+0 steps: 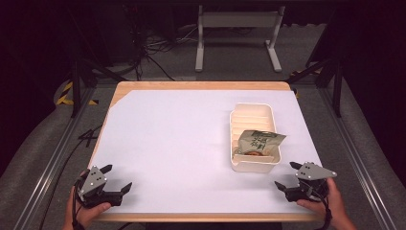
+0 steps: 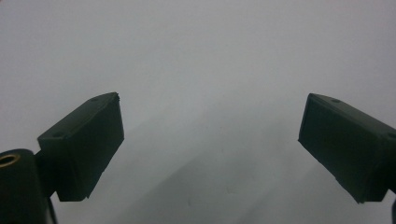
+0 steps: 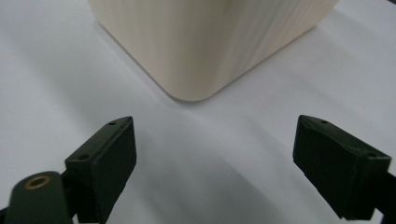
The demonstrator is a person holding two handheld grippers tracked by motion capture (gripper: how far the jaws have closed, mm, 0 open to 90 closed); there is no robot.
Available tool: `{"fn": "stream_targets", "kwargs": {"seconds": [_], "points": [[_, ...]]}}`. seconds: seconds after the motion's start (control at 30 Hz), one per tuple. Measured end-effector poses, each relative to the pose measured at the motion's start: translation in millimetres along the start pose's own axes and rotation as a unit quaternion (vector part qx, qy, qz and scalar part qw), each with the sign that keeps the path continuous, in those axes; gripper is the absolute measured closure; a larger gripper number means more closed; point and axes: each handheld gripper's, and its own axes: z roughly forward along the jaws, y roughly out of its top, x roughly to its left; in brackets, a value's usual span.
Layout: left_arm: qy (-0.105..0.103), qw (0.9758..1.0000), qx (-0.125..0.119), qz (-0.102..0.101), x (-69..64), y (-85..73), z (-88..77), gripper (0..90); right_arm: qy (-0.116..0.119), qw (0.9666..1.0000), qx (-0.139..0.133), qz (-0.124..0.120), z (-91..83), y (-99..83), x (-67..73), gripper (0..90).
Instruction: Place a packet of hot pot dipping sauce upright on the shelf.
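— While both tools rest near the person's edge of the table [image 1: 201, 85], what is the left gripper [image 1: 116, 178] doing?

— It sits on the white sheet [image 1: 177, 143] at the near left corner, held by the left hand [image 1: 86, 213], with its jaws spread wide and nothing between them. The left gripper view has just the bare sheet ahead of the two black jaws.

— What lies to its right?

— A long stretch of bare sheet, then a cream tray [image 1: 252, 166] well apart from it, far off to its right and a bit ahead. A green and white snack packet [image 1: 258, 142] lies in the tray's near half, tilted, one corner poking over the tray's right rim.

— And the right gripper [image 1: 287, 175]?

— It's at the near right corner in the right hand [image 1: 330, 201], jaws likewise wide apart and holding nothing. The tray sits just ahead of it and slightly to its left, not touching. In the right gripper view a rounded corner of the tray's wall [image 3: 201, 46] stands straight ahead, beyond the gap between the jaws.
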Motion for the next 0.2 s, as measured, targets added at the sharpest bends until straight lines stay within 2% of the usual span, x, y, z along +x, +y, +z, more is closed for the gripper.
{"fn": "stream_targets", "kwargs": {"seconds": [0.13,0.2], "points": [[-0.002,1.0000,0.000,0.001,-0.8,0.4,0.5,7.3,-0.006,0.9999,-0.004,0.015,-0.2,-0.7,-4.8,14.4],[-0.001,1.0000,0.002,0.002,-1.0,0.4,0.9,7.3,-0.007,0.9999,-0.003,0.014,-1.0,-1.6,-5.0,14.4]]}}
